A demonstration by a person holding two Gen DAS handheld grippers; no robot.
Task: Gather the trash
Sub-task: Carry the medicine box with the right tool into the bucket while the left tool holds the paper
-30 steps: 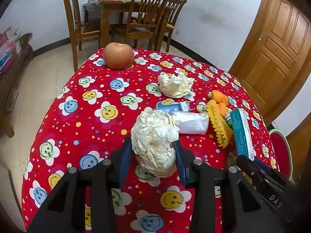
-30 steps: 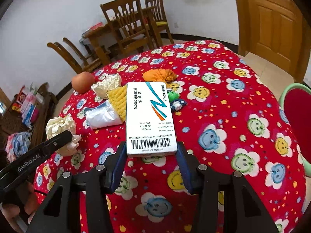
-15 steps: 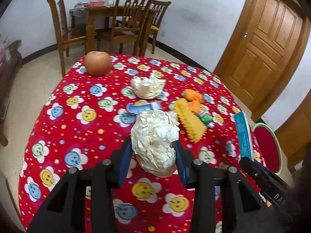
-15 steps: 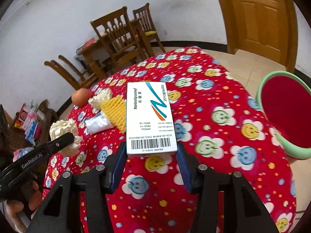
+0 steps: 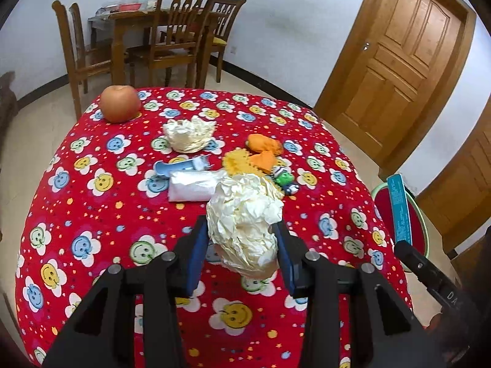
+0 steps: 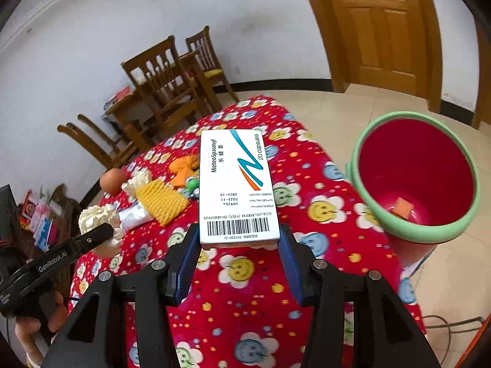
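Observation:
My left gripper (image 5: 242, 236) is shut on a crumpled ball of cream paper (image 5: 244, 217), held above the red smiley tablecloth (image 5: 101, 214). My right gripper (image 6: 237, 239) is shut on a white medicine box (image 6: 236, 184), held above the table's right side. The box also shows edge-on in the left wrist view (image 5: 399, 211). A red bin with a green rim (image 6: 414, 178) stands past the table's right edge, with a small orange piece inside. It shows in the left wrist view (image 5: 422, 224) behind the box. The left gripper and its paper ball (image 6: 98, 217) show at left.
On the table lie another crumpled paper (image 5: 188, 133), orange peel (image 5: 264, 150), yellow foam netting (image 6: 161, 202), a white plastic bag (image 5: 193, 185), a blue tube (image 5: 178, 165), a small green toy (image 5: 284, 179) and an apple (image 5: 119, 103). Wooden chairs (image 5: 178, 30) and a door (image 5: 396, 58) stand behind.
Both grippers have lifted and swung right with their loads. The red bin has come into full view beside the medicine box.

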